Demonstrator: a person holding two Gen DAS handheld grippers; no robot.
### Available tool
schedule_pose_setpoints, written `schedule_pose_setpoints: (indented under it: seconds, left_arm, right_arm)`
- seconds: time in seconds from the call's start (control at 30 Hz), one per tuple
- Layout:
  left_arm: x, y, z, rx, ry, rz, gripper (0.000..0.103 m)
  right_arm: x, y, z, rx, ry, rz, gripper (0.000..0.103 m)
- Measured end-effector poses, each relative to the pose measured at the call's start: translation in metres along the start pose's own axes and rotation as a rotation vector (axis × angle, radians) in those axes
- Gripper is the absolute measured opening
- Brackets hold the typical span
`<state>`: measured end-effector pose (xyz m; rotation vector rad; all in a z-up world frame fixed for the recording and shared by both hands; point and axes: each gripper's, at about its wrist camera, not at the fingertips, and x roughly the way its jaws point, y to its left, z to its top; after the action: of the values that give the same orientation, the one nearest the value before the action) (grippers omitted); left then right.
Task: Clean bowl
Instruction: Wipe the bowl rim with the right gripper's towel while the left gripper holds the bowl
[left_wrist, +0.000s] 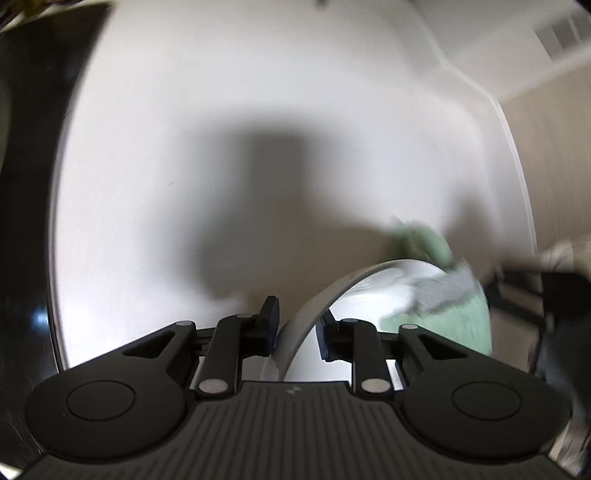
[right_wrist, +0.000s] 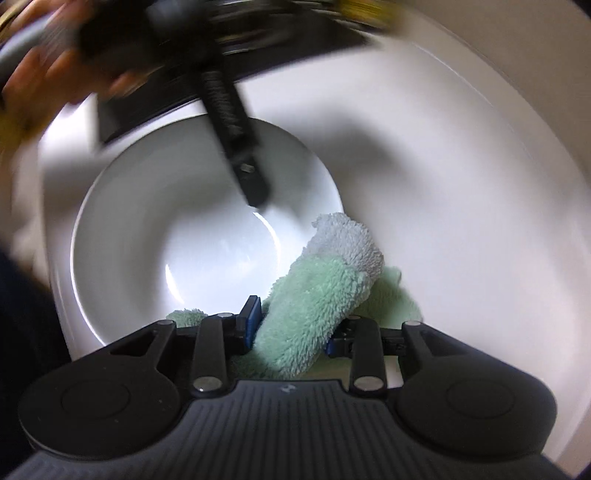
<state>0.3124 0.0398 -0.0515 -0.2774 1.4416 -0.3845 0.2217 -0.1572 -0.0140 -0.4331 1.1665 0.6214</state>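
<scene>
A white bowl (right_wrist: 147, 236) sits on a white round table (right_wrist: 461, 203). My left gripper (left_wrist: 297, 328) is shut on the bowl's rim (left_wrist: 325, 295), one finger inside and one outside; its inner finger (right_wrist: 251, 177) shows in the right wrist view at the bowl's far rim. My right gripper (right_wrist: 291, 325) is shut on a rolled green and white fluffy cloth (right_wrist: 317, 291), at the bowl's near right rim. The cloth (left_wrist: 454, 306) also shows blurred in the left wrist view, inside the bowl.
The table's edge (left_wrist: 59, 221) curves down the left, with dark floor beyond. A person's hand (right_wrist: 40, 85) holds the left gripper at top left. A dark object (right_wrist: 122, 118) lies on the table behind the bowl. A wall vent (left_wrist: 561, 33) is at upper right.
</scene>
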Motion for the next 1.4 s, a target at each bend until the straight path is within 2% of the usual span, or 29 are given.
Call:
schedule_pose_setpoints:
  seconds: [0.03,0.1,0.13,0.2,0.27,0.3,0.37,0.4,0.47,0.57,0.63,0.7,0.77,0.83,0.93,1.0,1.03,1.13,1.17,1.27,1.33,1.4]
  left_arm:
    - [0.0,0.002,-0.001,-0.016,-0.009,0.002,0.029]
    - [0.001,0.004,-0.001,-0.044,0.013,0.011,0.023]
    - [0.001,0.005,0.001,-0.05,0.037,0.01,0.02]
    - [0.001,0.001,0.003,-0.033,0.051,0.023,0.015]
    - [-0.006,-0.005,0.003,0.005,0.047,0.048,0.013]
    - [-0.009,-0.01,0.002,0.03,0.038,0.056,0.013]
    - [-0.014,-0.014,0.003,0.052,0.021,0.059,0.013]
    - [-0.016,-0.015,0.002,0.063,0.014,0.06,0.013]
    - [-0.021,-0.016,-0.003,0.08,-0.009,0.067,0.013]
    - [-0.024,-0.03,-0.014,0.146,-0.072,0.111,0.013]
    - [-0.029,-0.036,-0.019,0.175,-0.112,0.139,0.012]
    - [-0.041,-0.037,-0.025,0.194,-0.163,0.165,0.01]
    - [-0.053,-0.034,-0.026,0.201,-0.177,0.155,0.01]
    - [-0.038,-0.041,-0.013,0.199,-0.169,0.146,0.01]
    - [-0.04,-0.036,-0.011,0.203,-0.159,0.135,0.011]
    - [-0.042,-0.033,-0.012,0.194,-0.164,0.132,0.014]
    - [-0.041,-0.032,-0.011,0.185,-0.166,0.128,0.015]
    - [-0.044,-0.029,-0.013,0.167,-0.163,0.12,0.016]
    - [-0.047,-0.027,-0.015,0.163,-0.164,0.122,0.016]
    - [-0.049,-0.024,-0.019,0.15,-0.163,0.118,0.016]
    - [-0.049,-0.021,-0.019,0.139,-0.162,0.11,0.016]
    - [-0.047,-0.022,-0.02,0.146,-0.163,0.113,0.015]
  right_arm:
    - [-0.005,-0.002,-0.004,0.1,-0.005,-0.003,0.028]
    - [-0.018,0.001,-0.005,0.118,-0.024,-0.041,0.024]
    - [-0.027,0.004,-0.005,0.1,-0.044,-0.083,0.021]
    - [-0.056,0.021,0.001,-0.044,-0.141,-0.23,0.017]
    - [-0.073,0.029,0.009,-0.103,-0.233,-0.191,0.016]
    - [-0.08,0.032,0.014,-0.109,-0.287,-0.105,0.016]
    - [-0.084,0.034,0.01,-0.09,-0.318,0.042,0.016]
    - [-0.077,0.034,0.007,-0.073,-0.314,0.092,0.016]
    - [-0.045,0.029,0.011,-0.04,-0.277,0.083,0.015]
    - [0.014,0.025,0.019,0.039,-0.135,-0.074,0.014]
    - [0.036,0.029,0.024,0.013,-0.136,-0.167,0.013]
    - [0.043,0.035,0.03,0.012,-0.135,-0.201,0.016]
    - [0.05,0.041,0.033,-0.027,-0.136,-0.188,0.017]
    - [0.052,0.044,0.036,-0.066,-0.132,-0.159,0.017]
    - [0.054,0.046,0.042,-0.124,-0.117,-0.09,0.018]
    - [0.055,0.051,0.043,-0.253,-0.111,0.04,0.018]
    - [0.054,0.054,0.044,-0.309,-0.11,0.106,0.014]
    - [0.041,0.049,0.046,-0.327,-0.131,0.216,0.013]
    - [0.033,0.043,0.046,-0.304,-0.156,0.223,0.013]
    - [0.022,0.022,0.049,-0.136,-0.161,0.071,0.014]
    - [0.028,0.01,0.05,-0.099,-0.137,-0.105,0.014]
    - [0.04,0.003,0.05,-0.076,-0.11,-0.124,0.013]
